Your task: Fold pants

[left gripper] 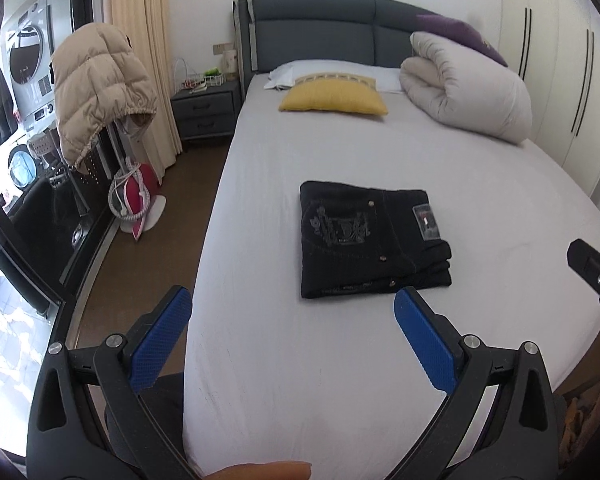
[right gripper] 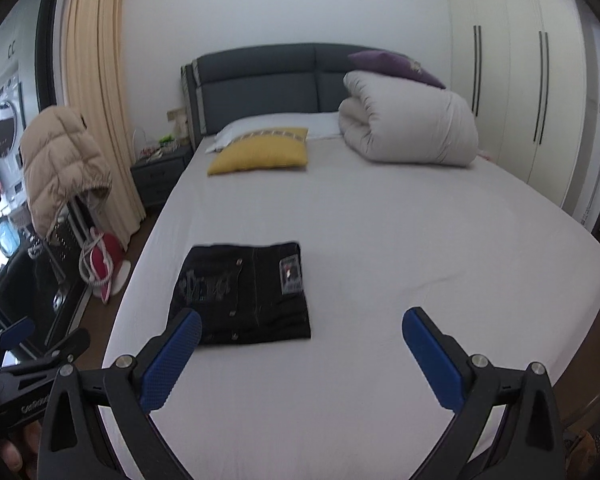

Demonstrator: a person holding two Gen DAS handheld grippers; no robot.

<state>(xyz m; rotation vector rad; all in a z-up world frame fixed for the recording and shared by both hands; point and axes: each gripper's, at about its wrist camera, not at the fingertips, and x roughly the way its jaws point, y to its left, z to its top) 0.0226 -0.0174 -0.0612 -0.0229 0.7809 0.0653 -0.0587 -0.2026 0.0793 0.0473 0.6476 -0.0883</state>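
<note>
smooth grey bed (left gripper: pixel 340 360), folded black pants (left gripper: pixel 368 240), claws spread

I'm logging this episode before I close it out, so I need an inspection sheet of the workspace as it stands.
Surface: bed with a pale sheet, mostly smooth.
Job's things: black pants folded into a compact rectangle, lying flat on the sheet, back pocket and label upward.
Clutter: yellow cushion, white pillow, rolled duvet with a purple cushion on it, all at the head end, apart from the pants.
Grippers: left gripper and right gripper both open, holding nothing, short of the pants.
Cables: white cord coiled on a red appliance on the floor.
Surroundings: beige jacket, curtain, nightstand, wardrobe.
</note>
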